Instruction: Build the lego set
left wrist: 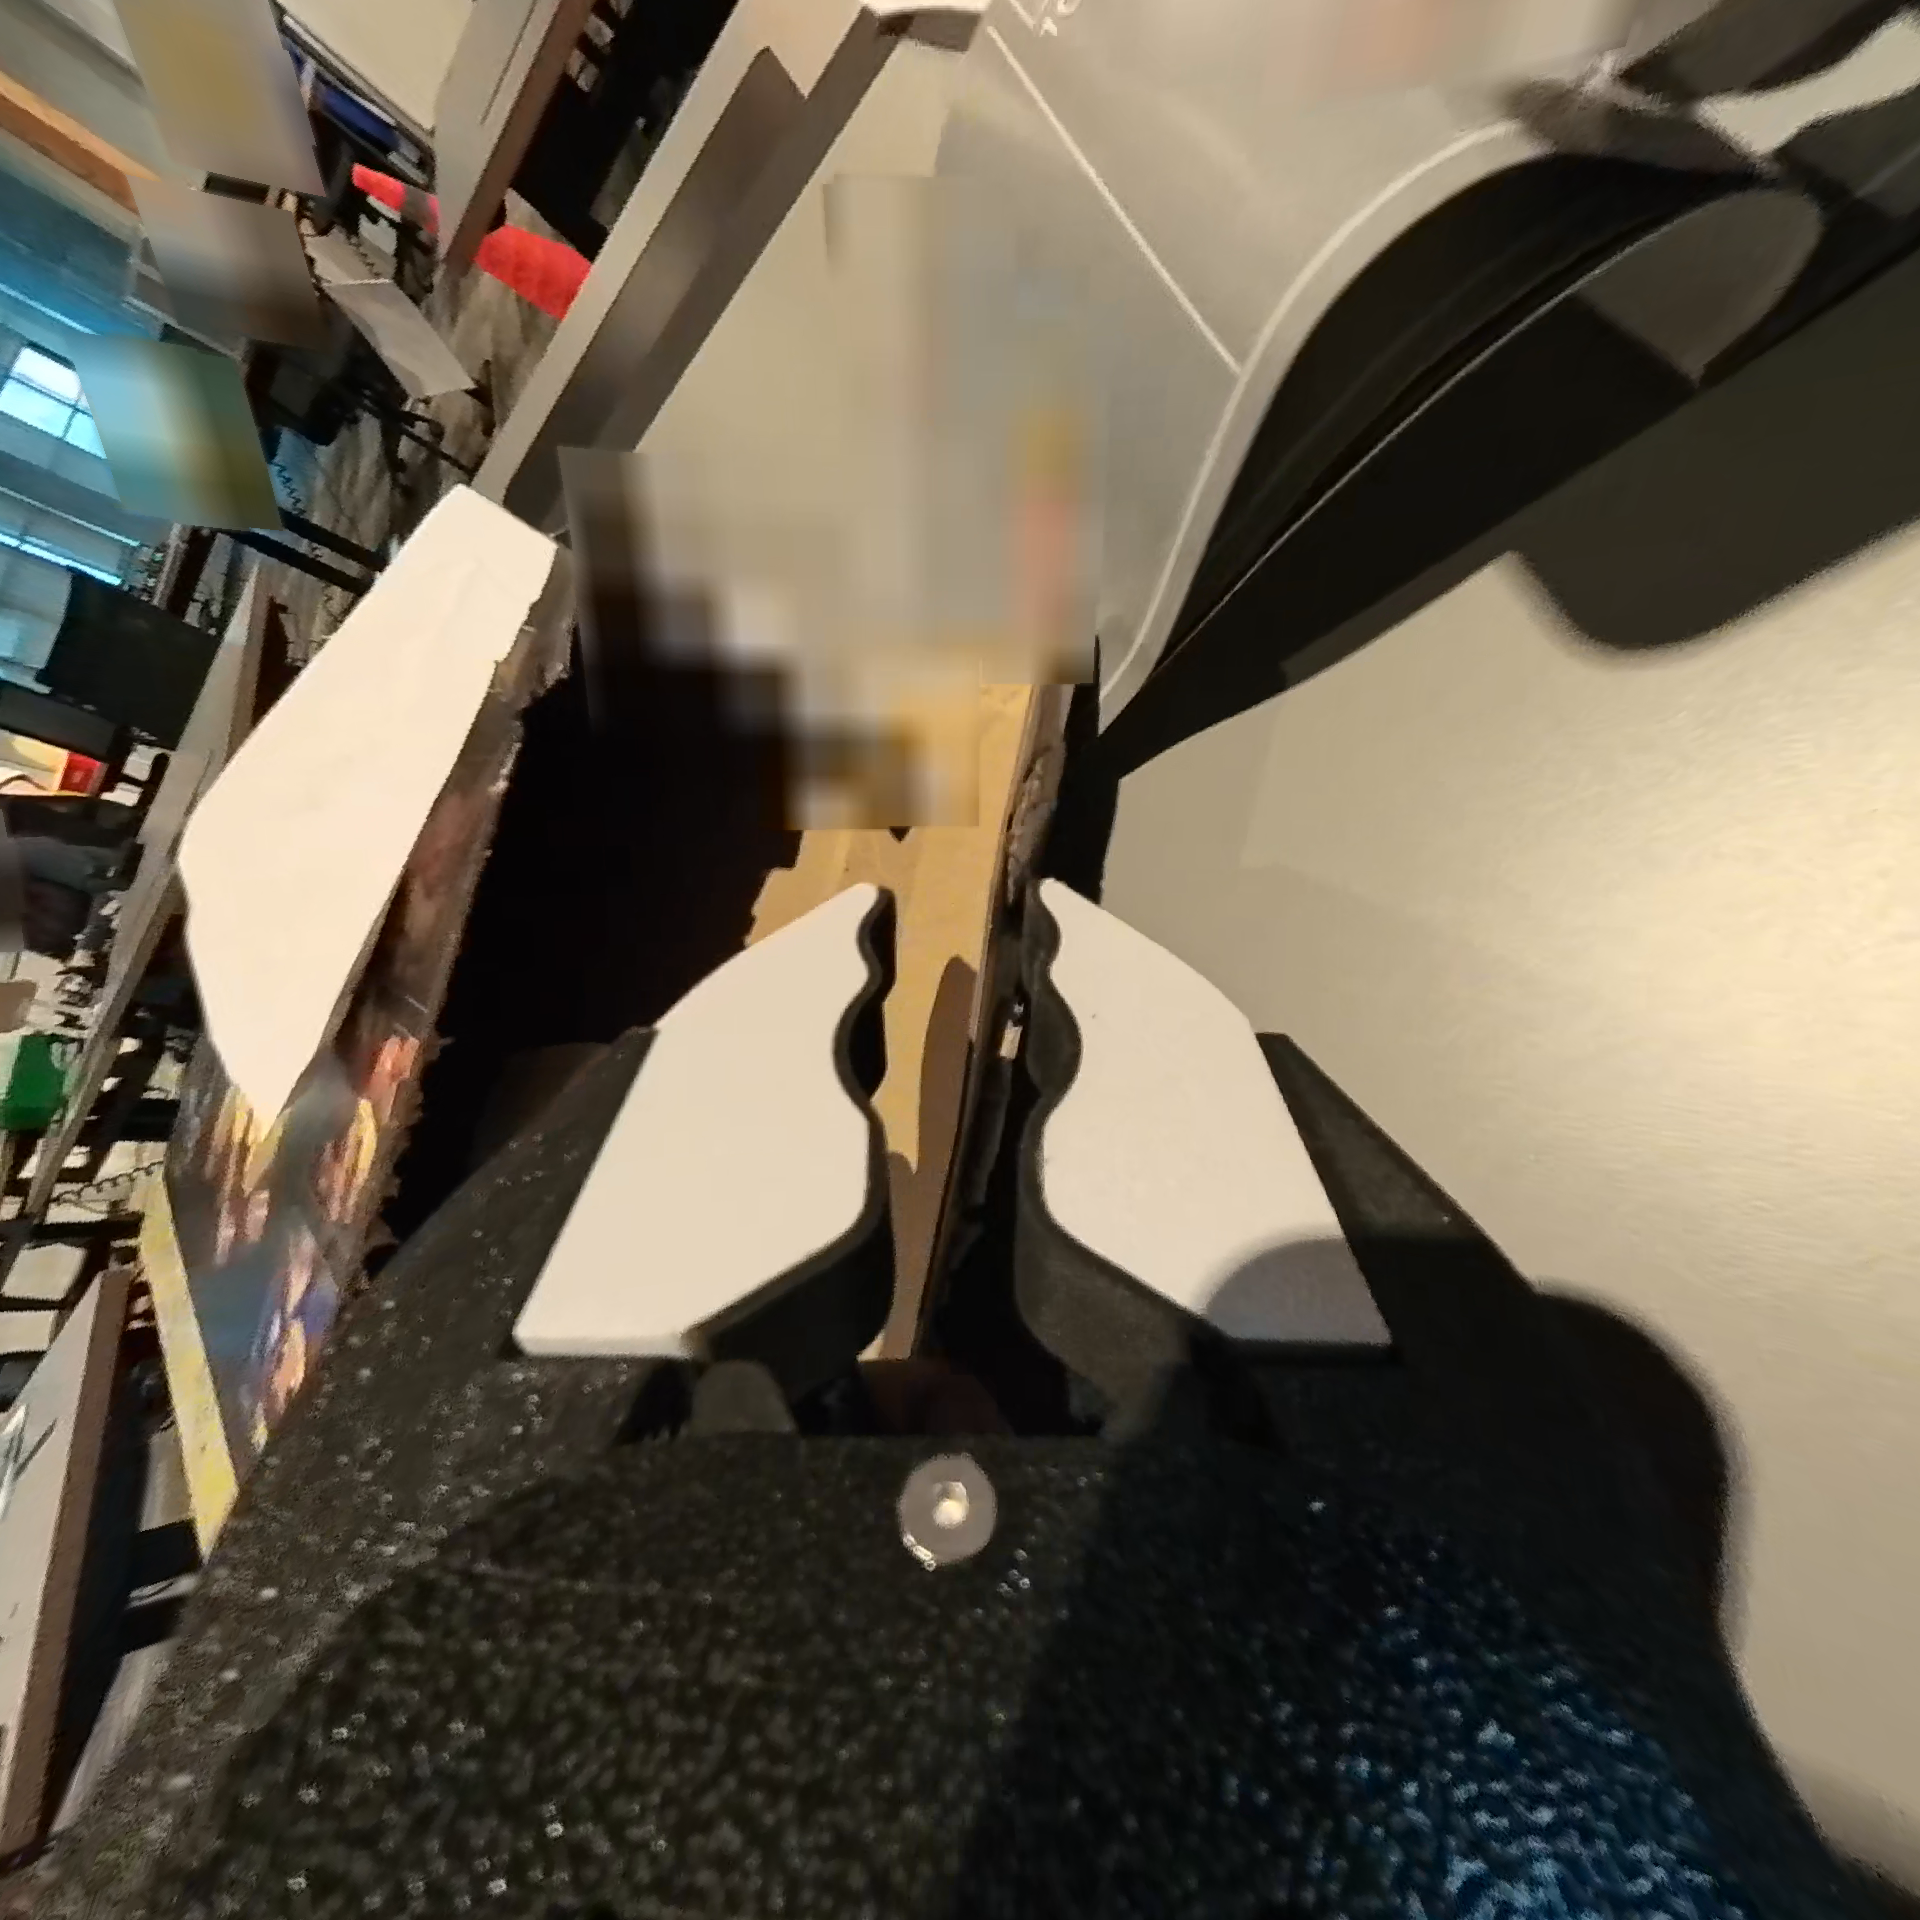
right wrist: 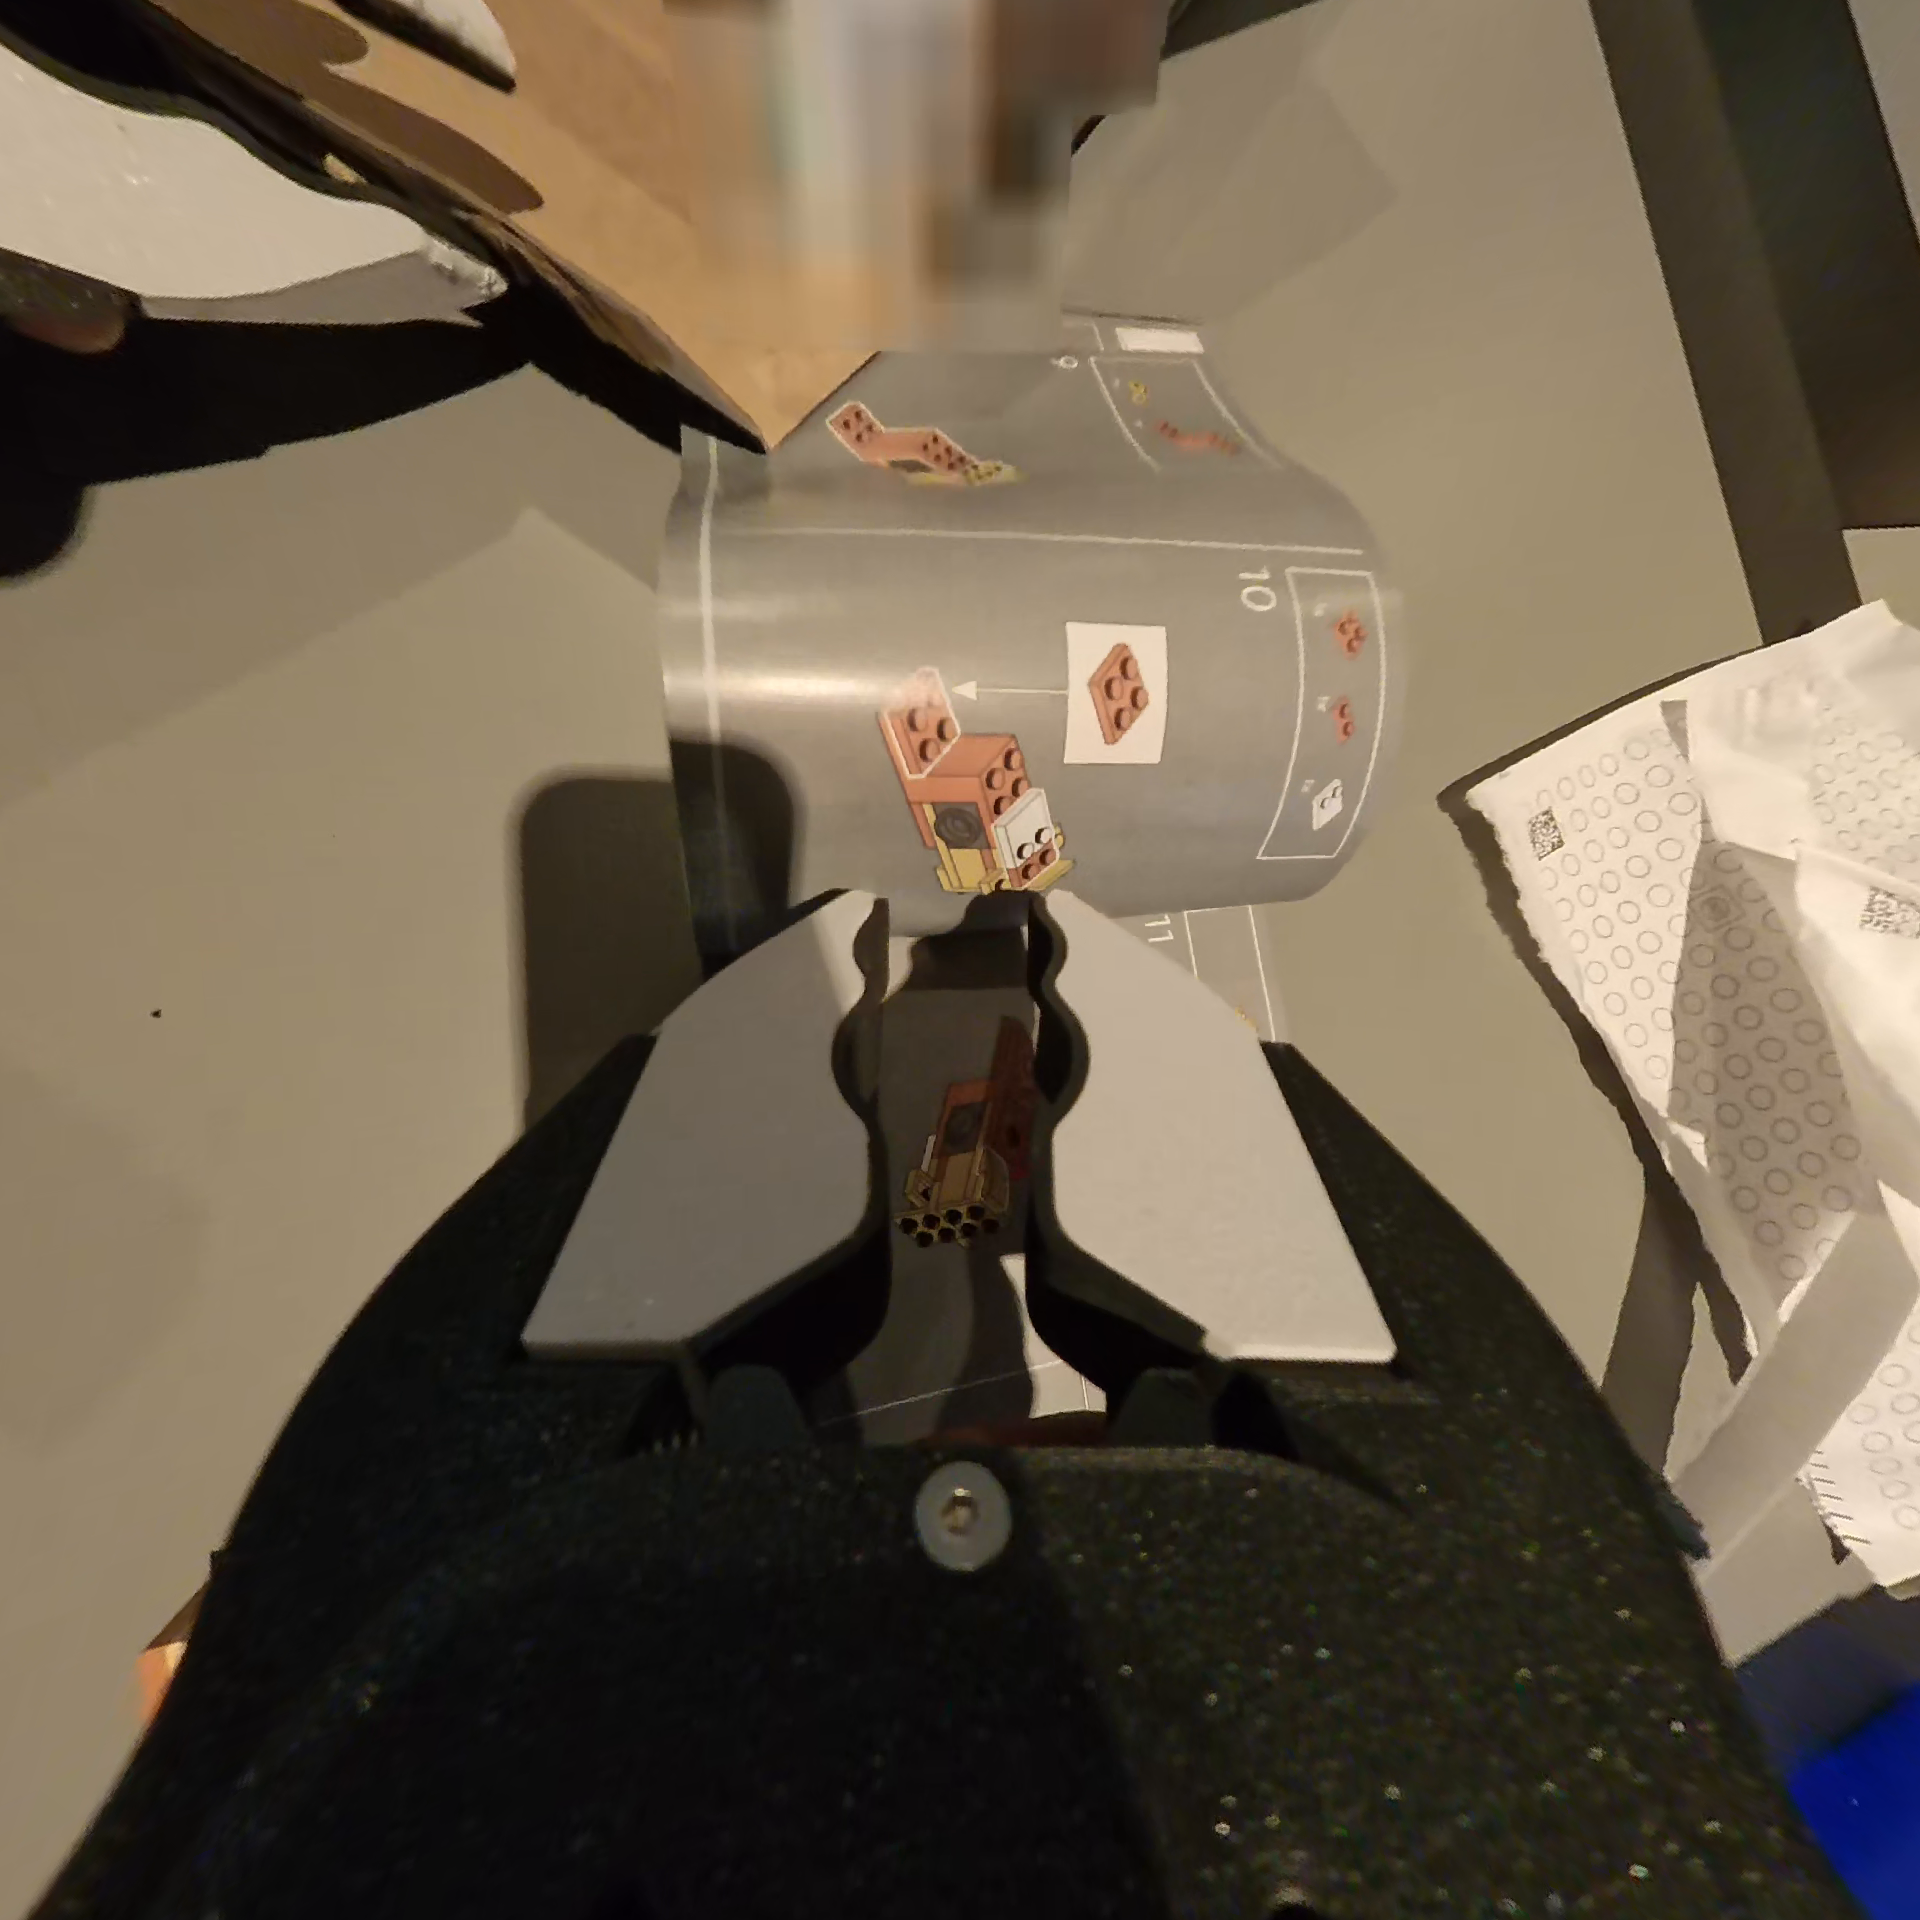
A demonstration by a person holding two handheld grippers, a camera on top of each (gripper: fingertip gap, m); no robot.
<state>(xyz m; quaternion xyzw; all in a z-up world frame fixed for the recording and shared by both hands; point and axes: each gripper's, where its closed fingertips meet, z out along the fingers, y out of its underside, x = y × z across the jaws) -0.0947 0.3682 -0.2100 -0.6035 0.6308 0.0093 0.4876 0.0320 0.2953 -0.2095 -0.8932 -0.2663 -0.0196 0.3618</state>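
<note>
While my left gripper (left wrist: 961, 904) pinches the cardboard box (left wrist: 312, 935) wall at the tabletop (right wrist: 260, 831) edge, the instruction booklet (right wrist: 1029, 665) curls just ahead of my right gripper (right wrist: 956, 914). Its jaws stand slightly apart, empty, straddling the page's near edge; torn paper bags (right wrist: 1714, 987) lie right.

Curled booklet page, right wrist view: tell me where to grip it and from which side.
Grip the curled page at its near free edge, mid-width, coming from the near side, where the right gripper sits. The sheet arches up off the booklet, so that edge probably stands clear of the pages below. Put one finger over and one under the thin sheet.
</note>
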